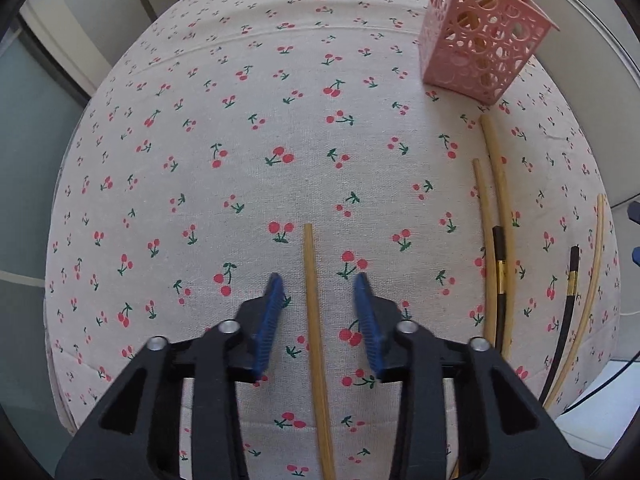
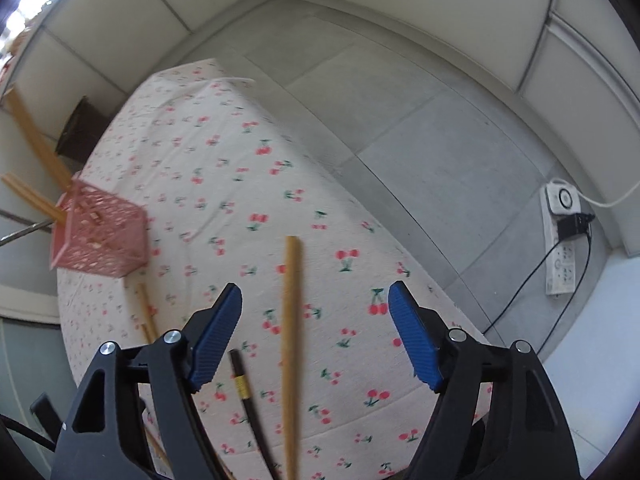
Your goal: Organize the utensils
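Left wrist view: left gripper (image 1: 318,284) is spread wide over the cloth (image 1: 224,92), with a bamboo chopstick (image 1: 316,344) lying lengthwise in the gap and touching neither blue pad.
Right wrist view: right gripper (image 2: 314,296) is also spread wide and grips nothing; a second bamboo chopstick (image 2: 290,340) lies between its fingers, with a black chopstick (image 2: 246,392) just beside the left finger.
Basket: the pink basket (image 1: 480,44) stands upright at the far right of the cloth and already holds several bamboo sticks, which lean out over its rim.
Loose items: two more bamboo sticks and another black one lie together near the right edge of the cloth, below the basket.
Step in hand: judged to be the pick of a single chopstick for transfer to the basket.
Method: lower until the pads straddle the stick, centre it, then close squarely across its width.
Caution, right side: exclude the black chopstick from the closure; shift right before closing.
Risk: a thin round stick may roll or pivot; grip near mid-length, then insert tip first.
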A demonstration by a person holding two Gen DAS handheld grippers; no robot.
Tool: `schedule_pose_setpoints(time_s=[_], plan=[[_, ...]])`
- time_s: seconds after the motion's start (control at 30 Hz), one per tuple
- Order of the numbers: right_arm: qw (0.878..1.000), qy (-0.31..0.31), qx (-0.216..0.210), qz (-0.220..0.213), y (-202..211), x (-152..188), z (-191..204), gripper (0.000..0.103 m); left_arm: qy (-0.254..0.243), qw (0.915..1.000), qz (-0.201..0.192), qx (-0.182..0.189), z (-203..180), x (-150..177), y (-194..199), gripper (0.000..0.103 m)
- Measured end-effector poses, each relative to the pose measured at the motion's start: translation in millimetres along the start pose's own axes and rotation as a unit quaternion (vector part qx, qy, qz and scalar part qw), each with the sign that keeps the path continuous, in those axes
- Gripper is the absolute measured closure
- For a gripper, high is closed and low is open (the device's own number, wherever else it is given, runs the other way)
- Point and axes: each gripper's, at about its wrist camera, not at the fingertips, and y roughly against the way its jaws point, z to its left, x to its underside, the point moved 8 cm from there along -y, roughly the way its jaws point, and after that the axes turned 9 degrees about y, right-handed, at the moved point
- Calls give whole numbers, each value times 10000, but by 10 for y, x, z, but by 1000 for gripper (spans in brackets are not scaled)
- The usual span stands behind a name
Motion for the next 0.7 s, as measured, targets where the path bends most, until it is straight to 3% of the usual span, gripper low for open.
schedule_pose_setpoints(time_s=[0.1,0.13,0.27,0.47,0.7], plan=[[9999,-141,77,48,-111,-6,-81,29,-70,10000,-22,15,-108,-19,-7,96],[9998,-150,97,59,-130,-7,-82,29,-104,9999,-13,36,-133,-25,-8,98],[9998,-126,128,106,-214,-20,-5,29,-243,9997,-55,45,-186,-44,-6,98],[9992,15,364,157,-352,-48,162,29,-51,9994,-146,321,-69,-98,179,98],[9927,473,1110,-32,-466,-92,284,22,45,9980,-429,460,34,-181,402,98]])
